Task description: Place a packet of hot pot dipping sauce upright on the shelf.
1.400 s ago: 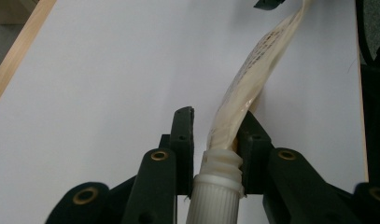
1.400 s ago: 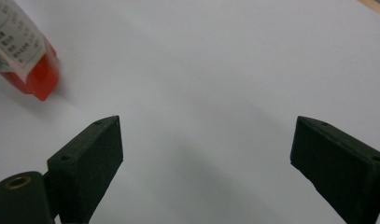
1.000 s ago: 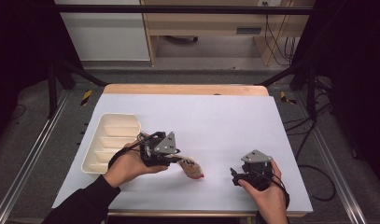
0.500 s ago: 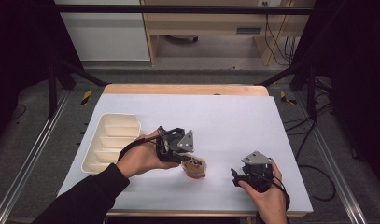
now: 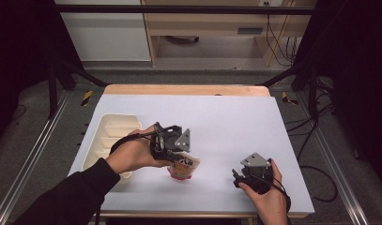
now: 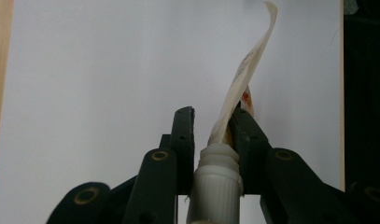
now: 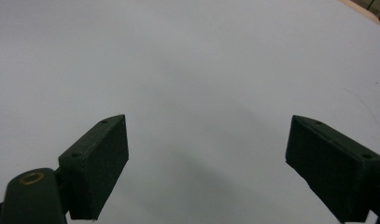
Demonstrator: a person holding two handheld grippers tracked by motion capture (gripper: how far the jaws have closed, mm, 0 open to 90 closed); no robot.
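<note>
A soft pouch (image 5: pixel 183 168) with red print and a white ribbed screw cap (image 6: pixel 215 182) hangs just above the white table (image 5: pixel 235 122), near its front middle. My left gripper (image 5: pixel 178 157) is shut on the pouch at its neck. In the left gripper view the two black jaws (image 6: pixel 211 116) pinch the pouch (image 6: pixel 250 65) right past the cap, and its cream body curves away beyond them. My right gripper (image 5: pixel 240 178) rests at the front right of the table. Its jaws (image 7: pixel 206 149) stand wide open over bare white surface.
A cream tray (image 5: pixel 104 136) with several compartments lies at the table's left side, partly under my left forearm. The table's wooden far edge (image 5: pixel 184 89) borders a floor with black frame legs and cables.
My left hand has moved right and upward with the pouch, which went from lying flat on the table to hanging from the jaws. The right hand has stayed put.
</note>
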